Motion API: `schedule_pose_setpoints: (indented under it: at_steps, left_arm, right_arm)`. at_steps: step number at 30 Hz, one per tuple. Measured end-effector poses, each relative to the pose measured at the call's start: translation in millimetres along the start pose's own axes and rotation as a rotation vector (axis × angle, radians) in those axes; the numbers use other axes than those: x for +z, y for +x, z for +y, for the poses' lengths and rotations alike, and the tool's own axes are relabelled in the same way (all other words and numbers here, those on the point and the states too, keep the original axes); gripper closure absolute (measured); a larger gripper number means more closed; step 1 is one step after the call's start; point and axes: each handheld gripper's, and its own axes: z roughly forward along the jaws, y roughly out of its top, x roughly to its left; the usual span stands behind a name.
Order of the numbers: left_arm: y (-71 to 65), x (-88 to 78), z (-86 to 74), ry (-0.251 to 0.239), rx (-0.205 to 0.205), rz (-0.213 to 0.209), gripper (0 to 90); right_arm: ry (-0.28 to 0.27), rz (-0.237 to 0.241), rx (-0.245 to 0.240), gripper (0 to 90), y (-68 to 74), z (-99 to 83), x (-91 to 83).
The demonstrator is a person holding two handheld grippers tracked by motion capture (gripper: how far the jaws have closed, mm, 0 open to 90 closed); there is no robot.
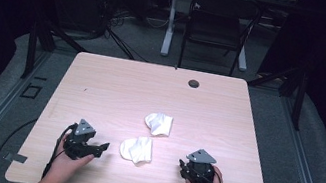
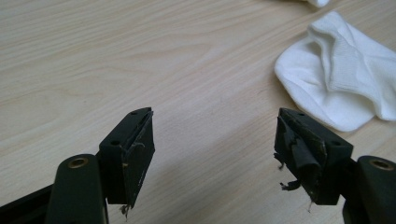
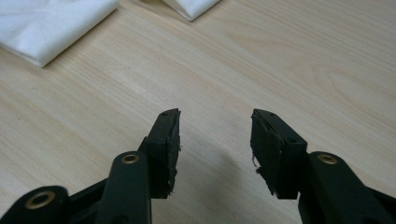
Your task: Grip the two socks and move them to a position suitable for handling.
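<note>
Setting: a pale wood-grain tabletop (image 1: 116, 88) with a small dark round grommet (image 1: 194, 83) near its far edge; a dark chair (image 1: 218, 25) stands on the floor beyond.

Things: two small white socks, each crumpled into a soft lump. The near sock (image 1: 136, 149) lies between the two tools; the far sock (image 1: 158, 123) lies just beyond it and a little to the right, the two close but apart.

Left tool (image 1: 101, 148): held low over the near left part of the tabletop, jaws spread wide with nothing between them (in the left gripper view (image 2: 212, 140) only bare wood shows in the gap).

Right tool (image 1: 181, 165): held low over the near right part, jaws also apart and empty (image 3: 215, 140), though set narrower than the left's.

Key relation: the near sock (image 2: 334, 81) sits ahead and to the right of the left tool's jaws, near the right jaw tip. From the right tool it lies farther off, ahead and to the left (image 3: 46, 25). I judge the left hand the nearer one.

Long axis: the near sock runs roughly left to right across the tabletop.

Materials: soft ribbed knit, folded on itself, likely to sag when lifted. The jaw pads are black and frayed at the edges.
</note>
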Motion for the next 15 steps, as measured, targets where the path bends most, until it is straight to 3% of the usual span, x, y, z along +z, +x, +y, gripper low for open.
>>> schedule_pose_setpoints:
  at_steps: [3, 6, 8, 10, 12, 15]
  left_arm:
    - [-2.0, 2.9, 0.2, 0.003, 0.012, 0.005, 27.8]
    - [-4.2, 3.7, 1.5, -0.008, 0.039, 0.024, 28.3]
    - [-4.7, 3.6, 0.8, -0.013, 0.046, 0.028, 34.5]
    - [-4.8, 3.9, 0.0, -0.011, 0.061, 0.045, 34.8]
    - [-4.2, 3.6, -0.1, -0.015, 0.067, 0.048, 37.7]
    - [-4.6, 2.1, -0.5, -0.032, 0.075, 0.059, 38.3]
  right_arm:
    - [-0.008, -0.006, 0.022, 44.2, -0.7, 2.2, -0.4]
    - [-0.029, 0.024, 0.098, 32.3, -3.7, 5.9, -1.5]
    - [-0.033, 0.017, 0.071, 29.7, -2.9, 5.7, -2.1]
    - [-0.024, 0.012, 0.059, 33.2, -1.8, 5.7, -1.9]
    - [-0.016, -0.009, 0.032, 42.1, 0.3, 5.4, -1.1]
    - [-0.040, -0.016, -0.024, 51.9, 2.1, 4.1, -1.1]
